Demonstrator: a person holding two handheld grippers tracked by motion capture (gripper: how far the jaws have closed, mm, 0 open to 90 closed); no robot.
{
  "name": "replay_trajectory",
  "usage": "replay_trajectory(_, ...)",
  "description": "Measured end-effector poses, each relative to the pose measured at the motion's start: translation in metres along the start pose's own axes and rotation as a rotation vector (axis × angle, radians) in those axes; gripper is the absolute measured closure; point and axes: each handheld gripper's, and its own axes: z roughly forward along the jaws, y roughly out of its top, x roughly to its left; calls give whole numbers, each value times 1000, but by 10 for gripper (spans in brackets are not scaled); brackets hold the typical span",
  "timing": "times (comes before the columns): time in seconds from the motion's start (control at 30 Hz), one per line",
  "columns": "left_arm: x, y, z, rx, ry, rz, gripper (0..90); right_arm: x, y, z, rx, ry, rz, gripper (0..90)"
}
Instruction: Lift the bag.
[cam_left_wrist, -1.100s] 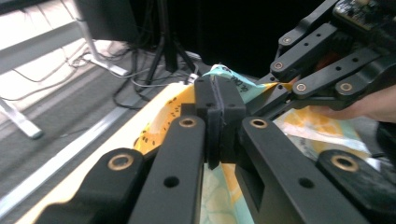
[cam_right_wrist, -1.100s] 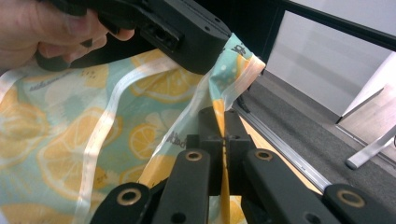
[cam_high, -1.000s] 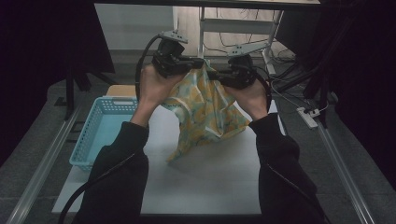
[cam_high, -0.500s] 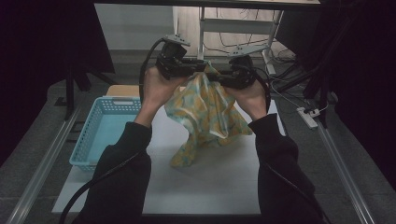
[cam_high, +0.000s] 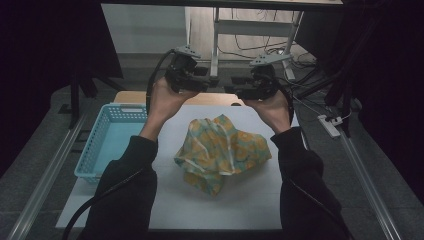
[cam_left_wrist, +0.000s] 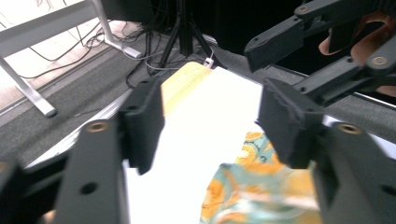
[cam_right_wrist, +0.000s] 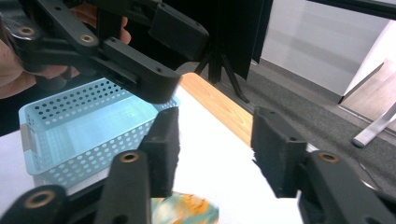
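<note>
Cloth, crumpled, yellow-and-teal patterned

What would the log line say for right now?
cloth: crumpled on table | left gripper: jaws just opened, empty | right gripper: jaws just opened, empty | basket: left of cloth

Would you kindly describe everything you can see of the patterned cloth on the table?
The cloth is thin, soft-looking fabric, pale teal with orange-yellow rounded motifs and whitish streaks. It lies crumpled in a loose heap with folds and a corner tucked under at the front, near the middle of the white tabletop, right of the blue basket. Only the table touches it; both grippers are raised beyond it, apart from it.
</note>
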Motion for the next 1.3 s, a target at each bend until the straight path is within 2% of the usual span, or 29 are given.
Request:
replay_trajectory(0.2,3,-19,-3,-8,-31,-28,205,2,-14,-2,-5,-1,10,390)
replay_trajectory(0.37,1,-40,-7,9,-25,-49,115,5,-26,-4,-9,-2,15,307)
replay_trajectory(0.47,-2,-55,-9,33,-16,-41,70,8,-35,-5,-15,-3,23,263)
replay_trajectory(0.57,-4,-69,-12,48,-7,-49,49,10,-44,-5,-13,-5,26,234)
replay_trajectory(0.8,-7,-101,-23,43,-26,-87,15,15,-65,-8,-15,1,67,189)
replay_trajectory(0.93,-10,-119,-31,44,-32,-102,2,19,-76,-9,-5,-7,66,169)
replay_trajectory(1.13,-14,-148,-44,33,-40,-137,0,26,-97,-10,7,1,91,127)
replay_trajectory(1.3,-18,-169,-52,40,-32,-148,1,31,-113,-12,21,-7,114,96)
